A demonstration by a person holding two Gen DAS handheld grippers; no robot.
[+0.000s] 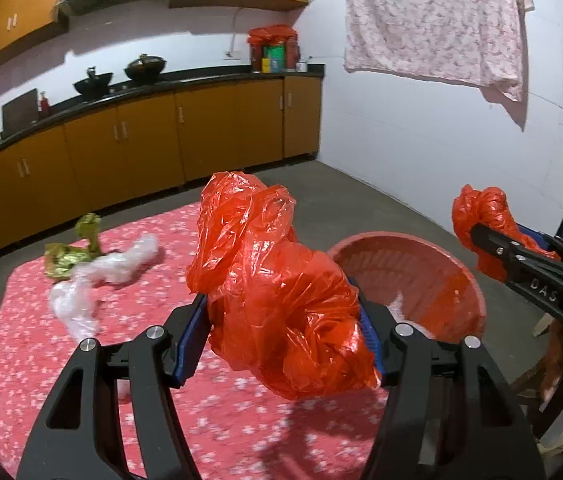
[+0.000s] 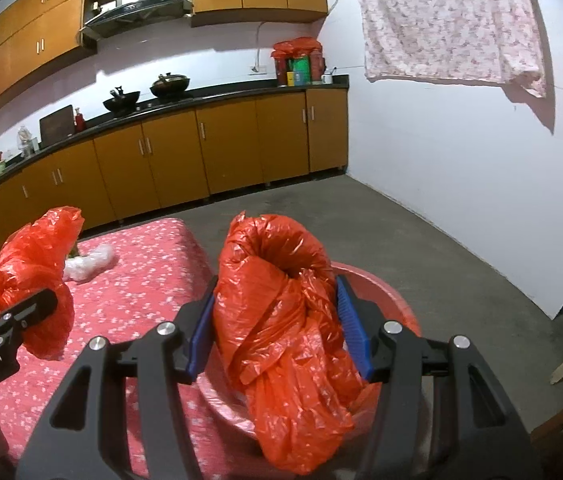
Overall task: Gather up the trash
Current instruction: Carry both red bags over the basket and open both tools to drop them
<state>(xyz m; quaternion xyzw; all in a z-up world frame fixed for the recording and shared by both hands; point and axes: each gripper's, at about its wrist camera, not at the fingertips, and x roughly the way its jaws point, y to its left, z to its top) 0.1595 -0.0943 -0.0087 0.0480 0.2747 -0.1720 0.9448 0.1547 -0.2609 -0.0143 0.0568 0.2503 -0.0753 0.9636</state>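
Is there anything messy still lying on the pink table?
Yes. A crumpled clear plastic bag and a gold-green wrapper still lie loose on the pink flowered tablecloth, not in the red basket. Everything else there looks tidy.

We see thin, glossy, crinkled plastic in both red bags [image 1: 281, 292] [image 2: 281, 320]. The clear wrap [image 1: 93, 280] looks like soft, filmy plastic, and the gold wrapper [image 1: 69, 252] shines like foil. The bench cover [image 1: 61, 360] is matt printed cloth. The basket [image 1: 413, 268] is dull ribbed plastic. Each claw [image 1: 285, 344] [image 2: 277, 332] shows matt black plastic, ridged blue pads [image 2: 351, 328] and bright metal screws [image 2: 165, 328].
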